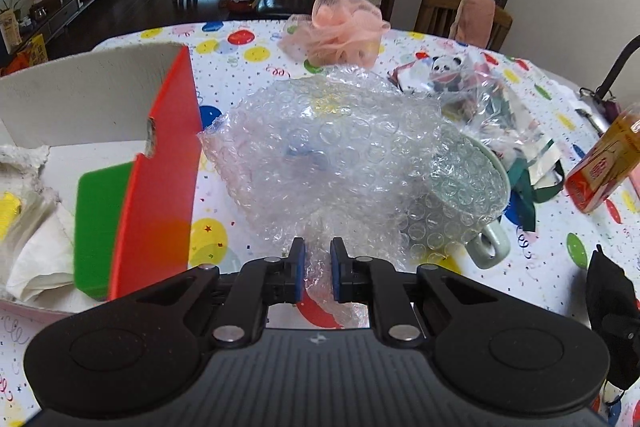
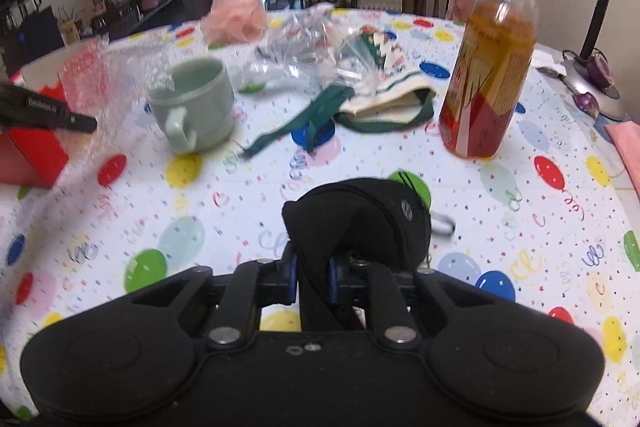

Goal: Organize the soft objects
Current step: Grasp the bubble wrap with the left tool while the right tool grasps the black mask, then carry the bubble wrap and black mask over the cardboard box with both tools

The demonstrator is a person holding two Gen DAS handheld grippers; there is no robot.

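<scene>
Clear crinkly bubble wrap sheet [image 1: 320,163] pinched by left gripper [image 1: 318,251]

Right gripper [image 2: 314,267] squeezes a soft black fabric pouch [image 2: 360,223]; pale green ceramic mug [image 2: 192,103] stands at ten o'clock.

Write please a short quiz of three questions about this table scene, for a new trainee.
1. What does the left gripper hold?
2. True or false: the green mug lies on its side.
3. The right gripper is shut on: A) pink mesh sponge B) black pouch C) drink bottle

Key:
1. The bubble wrap, pinched at its near edge.
2. False, it stands upright.
3. B
</scene>
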